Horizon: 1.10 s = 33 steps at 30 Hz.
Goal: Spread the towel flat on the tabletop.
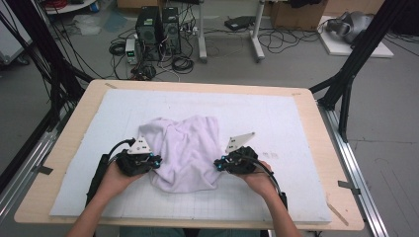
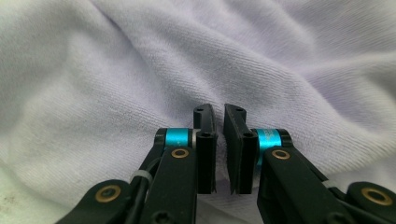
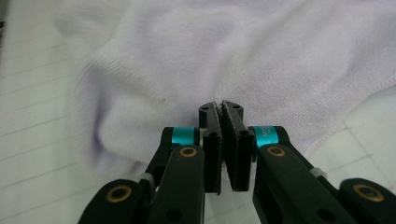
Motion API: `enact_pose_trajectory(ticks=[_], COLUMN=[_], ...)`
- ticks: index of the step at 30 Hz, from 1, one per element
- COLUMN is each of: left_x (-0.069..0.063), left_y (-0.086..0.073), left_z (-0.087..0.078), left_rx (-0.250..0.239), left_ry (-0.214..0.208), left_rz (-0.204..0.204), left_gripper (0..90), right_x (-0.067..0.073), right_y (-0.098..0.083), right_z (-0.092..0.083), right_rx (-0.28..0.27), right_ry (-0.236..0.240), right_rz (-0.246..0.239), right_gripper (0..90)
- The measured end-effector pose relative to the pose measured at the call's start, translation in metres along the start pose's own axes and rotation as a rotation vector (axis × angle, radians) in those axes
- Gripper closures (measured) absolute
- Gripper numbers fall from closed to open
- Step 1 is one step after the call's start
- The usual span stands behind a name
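Note:
A pale lilac towel (image 1: 185,148) lies crumpled on the white gridded mat (image 1: 281,118) in the middle of the table. My left gripper (image 1: 157,162) is at the towel's left edge and my right gripper (image 1: 217,164) at its right edge, each held in a hand and pointing inward. In the left gripper view the jaws of the left gripper (image 2: 219,112) stand almost together, with a fold of the towel (image 2: 140,60) pinched at the tips. In the right gripper view the right gripper (image 3: 220,107) has its tips meeting on the towel (image 3: 280,56) near its hemmed edge.
The mat covers most of the wooden table (image 1: 74,128). Black frame posts (image 1: 346,79) stand at both sides of the table. On the floor beyond the far edge are computer towers (image 1: 158,29) and loose cables.

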<state>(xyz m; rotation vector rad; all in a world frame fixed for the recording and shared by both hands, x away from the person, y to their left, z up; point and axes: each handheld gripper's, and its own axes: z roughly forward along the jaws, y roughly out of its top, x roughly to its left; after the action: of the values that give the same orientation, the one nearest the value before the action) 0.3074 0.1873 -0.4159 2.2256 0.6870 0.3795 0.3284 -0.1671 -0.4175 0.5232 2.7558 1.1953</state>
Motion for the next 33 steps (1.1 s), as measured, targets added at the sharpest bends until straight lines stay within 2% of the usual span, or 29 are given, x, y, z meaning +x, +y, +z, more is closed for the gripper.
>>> enact_pose_trajectory(ticks=[2, 4, 7, 14, 16, 18, 20, 22, 25, 26, 27, 28, 30, 32, 33], left_x=[-0.006, -0.012, -0.019, -0.031, -0.03, -0.027, -0.022, -0.015, -0.006, -0.004, -0.001, 0.0, 0.001, 0.003, 0.004], left_y=[-0.001, -0.005, -0.009, -0.017, -0.016, -0.012, -0.008, -0.005, -0.004, -0.004, -0.005, -0.005, -0.007, -0.009, -0.012], left_z=[-0.005, -0.01, -0.014, -0.034, -0.039, -0.043, -0.043, -0.041, -0.03, -0.026, -0.019, -0.016, -0.006, 0.002, 0.006], left_rx=[-0.015, -0.026, -0.028, -0.038, -0.054, -0.071, -0.084, -0.087, -0.068, -0.062, -0.037, -0.026, 0.011, 0.035, 0.041], left_ry=[-0.009, -0.026, -0.029, -0.074, -0.075, -0.067, -0.052, -0.034, -0.01, -0.008, -0.004, -0.007, 0.001, -0.01, -0.013], left_rz=[0.013, 0.02, 0.028, 0.043, 0.034, 0.02, 0.009, -0.006, -0.036, -0.044, -0.049, -0.051, -0.041, -0.045, -0.051], left_gripper=[82.7, 82.7, 82.8, 82.5, 74.2, 63.2, 56.7, 52.5, 50.3, 50.0, 49.7, 49.4, 49.8, 53.6, 56.6], right_x=[0.009, 0.018, 0.029, 0.062, 0.066, 0.063, 0.052, 0.041, 0.024, 0.019, 0.015, 0.008, 0.004, 0.002, 0.002], right_y=[-0.004, -0.01, -0.018, -0.028, -0.028, -0.025, -0.021, -0.015, -0.007, -0.006, -0.005, -0.005, -0.007, -0.01, -0.012], right_z=[-0.01, -0.019, -0.03, -0.042, -0.046, -0.05, -0.053, -0.052, -0.039, -0.033, -0.028, -0.018, -0.007, 0.004, 0.008], right_rx=[0.003, 0.006, -0.006, 0.009, -0.004, -0.028, -0.043, -0.063, -0.056, -0.05, -0.039, -0.027, 0.003, 0.054, 0.075], right_ry=[-0.006, 0.003, 0.012, 0.07, 0.073, 0.044, 0.0, -0.036, -0.059, -0.066, -0.069, -0.058, -0.056, -0.049, -0.041], right_rz=[-0.016, -0.015, -0.015, -0.038, -0.051, -0.051, -0.036, -0.011, 0.0, 0.003, 0.011, 0.025, 0.031, 0.025, 0.016], right_gripper=[86.8, 86.8, 86.8, 86.7, 85.4, 79.4, 73.0, 64.8, 57.6, 56.6, 55.2, 54.6, 54.6, 57.8, 62.5])
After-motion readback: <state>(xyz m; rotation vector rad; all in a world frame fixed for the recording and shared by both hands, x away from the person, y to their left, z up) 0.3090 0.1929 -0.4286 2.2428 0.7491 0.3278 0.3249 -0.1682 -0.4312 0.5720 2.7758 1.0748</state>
